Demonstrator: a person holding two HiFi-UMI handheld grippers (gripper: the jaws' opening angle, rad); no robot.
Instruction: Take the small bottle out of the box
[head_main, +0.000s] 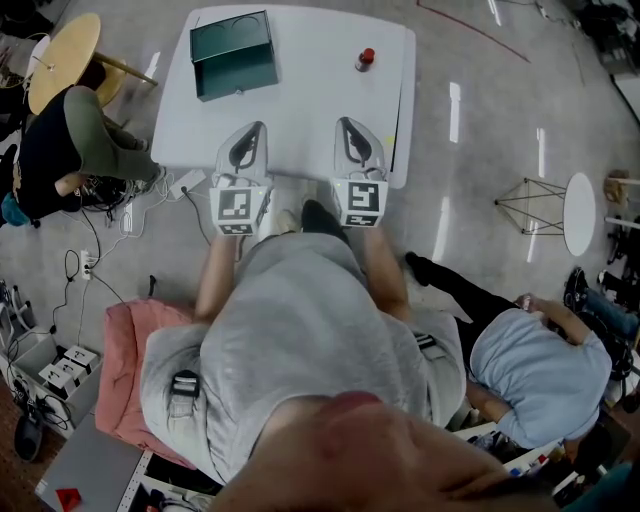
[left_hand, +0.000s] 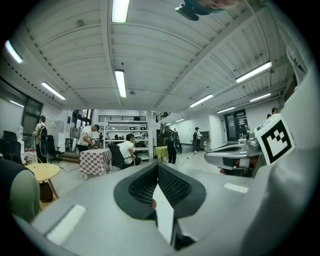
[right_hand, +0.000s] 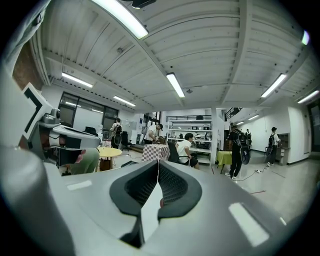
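A green box stands with its top open at the far left of the white table. The small bottle, with a red cap, stands upright on the table's far right, outside the box. My left gripper and right gripper lie side by side at the table's near edge, both well short of box and bottle. In the left gripper view the left gripper has its jaws together with nothing between them. The right gripper is shut and empty too. Both gripper views face the room and ceiling.
A seated person and a round wooden table are left of the white table. Another person sits at the lower right near a small round white stand. A power strip and cables lie on the floor by the table's left corner.
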